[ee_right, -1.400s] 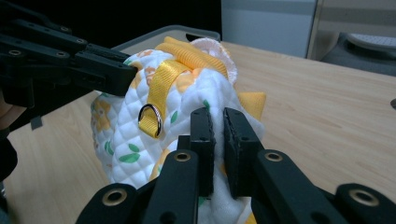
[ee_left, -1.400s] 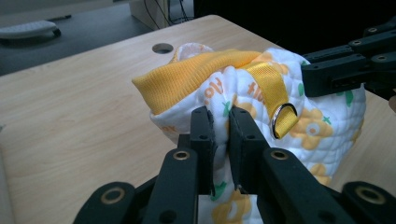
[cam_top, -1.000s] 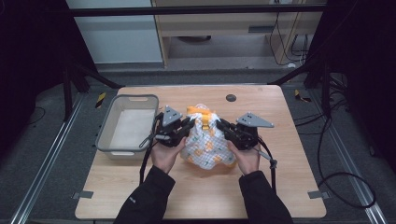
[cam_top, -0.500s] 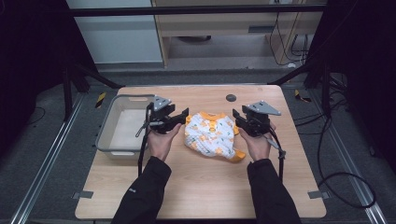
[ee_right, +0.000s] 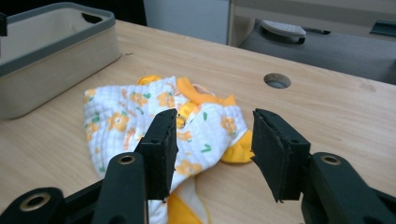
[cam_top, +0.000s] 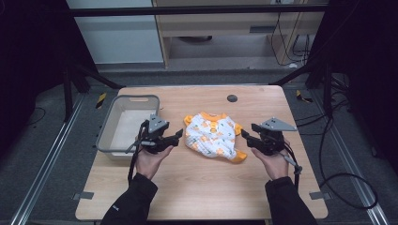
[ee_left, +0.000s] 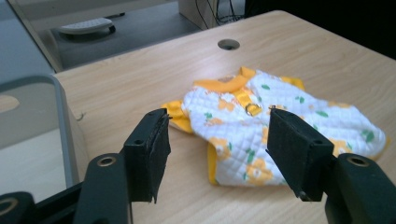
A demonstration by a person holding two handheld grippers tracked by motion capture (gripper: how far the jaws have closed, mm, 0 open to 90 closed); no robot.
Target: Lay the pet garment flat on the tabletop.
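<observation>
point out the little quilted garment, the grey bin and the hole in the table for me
quilted garment [cam_top: 213,136], high view, on the white flower-print middle of it
grey bin [cam_top: 109,127], high view, on its left rim
hole in the table [cam_top: 232,98], high view, on the dark round opening near the far edge

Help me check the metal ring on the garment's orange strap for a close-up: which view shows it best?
The left gripper view: the ring lies clear on the quilted garment, between the open jaws. In the right gripper view it sits partly behind one jaw. In the high view it is too small to make out.
</observation>
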